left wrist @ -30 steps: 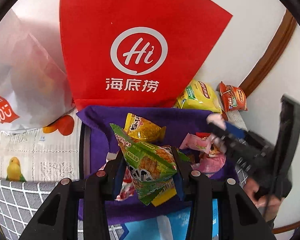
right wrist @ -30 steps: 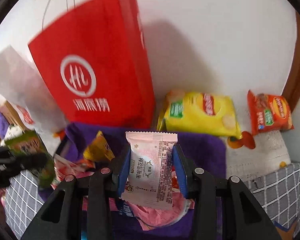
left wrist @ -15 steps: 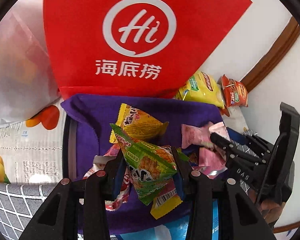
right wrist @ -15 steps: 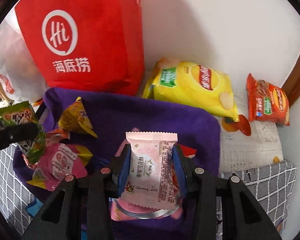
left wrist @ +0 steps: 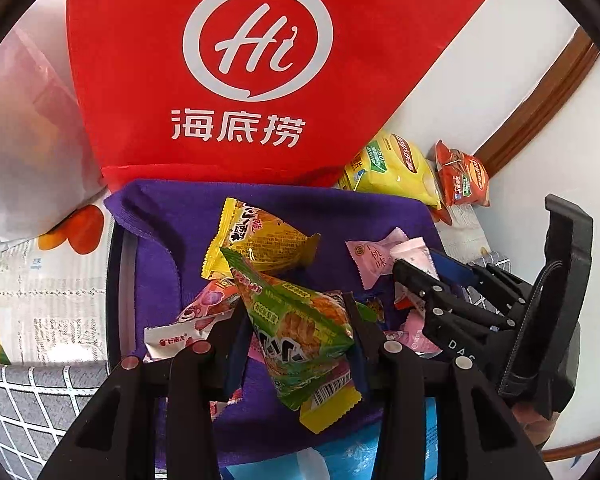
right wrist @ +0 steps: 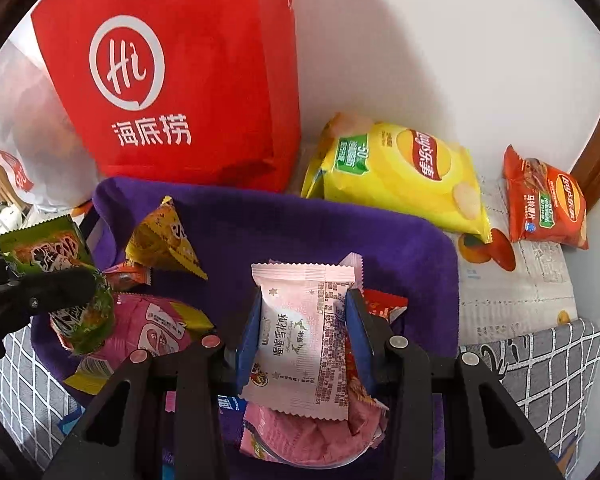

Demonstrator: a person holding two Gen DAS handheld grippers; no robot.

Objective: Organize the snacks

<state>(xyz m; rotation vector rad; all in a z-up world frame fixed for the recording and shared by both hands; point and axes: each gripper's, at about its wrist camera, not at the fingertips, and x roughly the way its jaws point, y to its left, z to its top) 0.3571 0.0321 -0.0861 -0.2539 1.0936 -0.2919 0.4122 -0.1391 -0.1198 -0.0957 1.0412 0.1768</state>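
Snacks lie mostly loose on the purple cloth: a yellow packet, pink ones, some others. The left gripper is clamped on a green packet and the right gripper on a pink packet, both held above the pile. Two chip bags rest by the wall, beside the red bag (maybe the destination, I cannot tell). Sorting seems early; most packets remain unsorted.

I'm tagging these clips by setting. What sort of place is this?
Most likely a home, on a table against a wall: a fruit-print table covering, a red Haidilao takeaway bag, and Lay's chip bags beside a purple cloth strewn with snack packets.
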